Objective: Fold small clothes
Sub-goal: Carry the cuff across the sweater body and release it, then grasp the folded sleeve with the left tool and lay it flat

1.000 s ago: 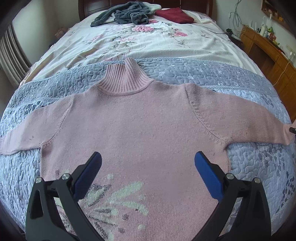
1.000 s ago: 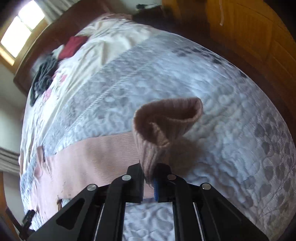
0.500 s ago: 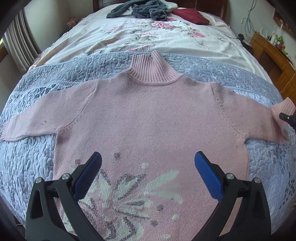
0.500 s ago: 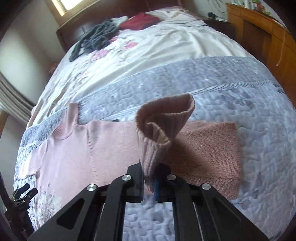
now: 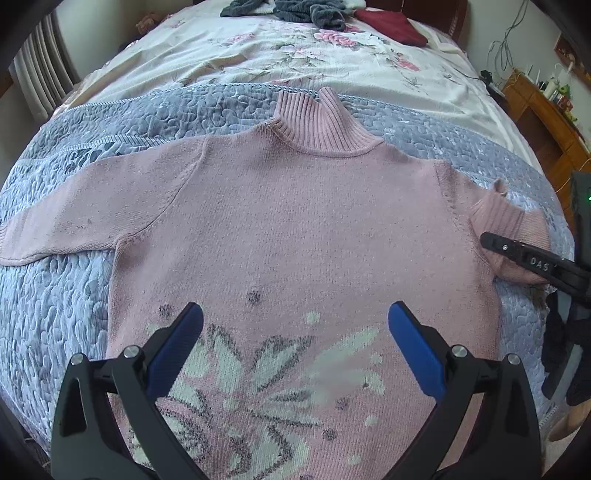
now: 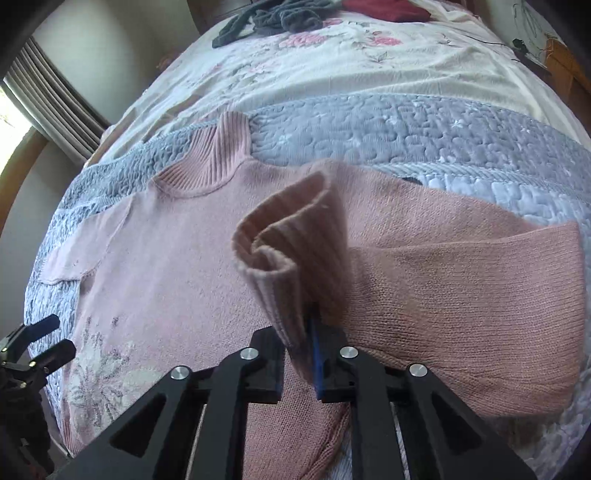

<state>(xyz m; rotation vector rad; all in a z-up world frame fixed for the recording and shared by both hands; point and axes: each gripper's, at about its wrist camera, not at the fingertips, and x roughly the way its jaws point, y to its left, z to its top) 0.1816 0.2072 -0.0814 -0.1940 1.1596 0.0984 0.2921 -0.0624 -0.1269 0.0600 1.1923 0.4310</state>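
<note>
We keep the pink knitted floral-patterned sweater [image 5: 295, 229] flat on the grey quilted blanket [image 5: 66, 295]. Our right gripper [image 6: 301, 354] clamps its ribbed cuff [image 6: 288, 251], folding the sleeve inward; our left gripper [image 5: 295, 332] hovers spread apart above the hem.

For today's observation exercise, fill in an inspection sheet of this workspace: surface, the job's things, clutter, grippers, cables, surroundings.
Surface: bed with a grey quilted cover over a floral sheet.
Job's things: pink sweater lying flat, face up, collar away from the camera; one sleeve spread out, the other sleeve doubled back toward the body.
Clutter: grey clothes and a dark red garment near the headboard.
Grippers: left gripper open, above the hem; right gripper shut on the sleeve's cuff.
Cables: wires on the wall by the wooden cabinet.
Surroundings: curtain beside the bed.
</note>
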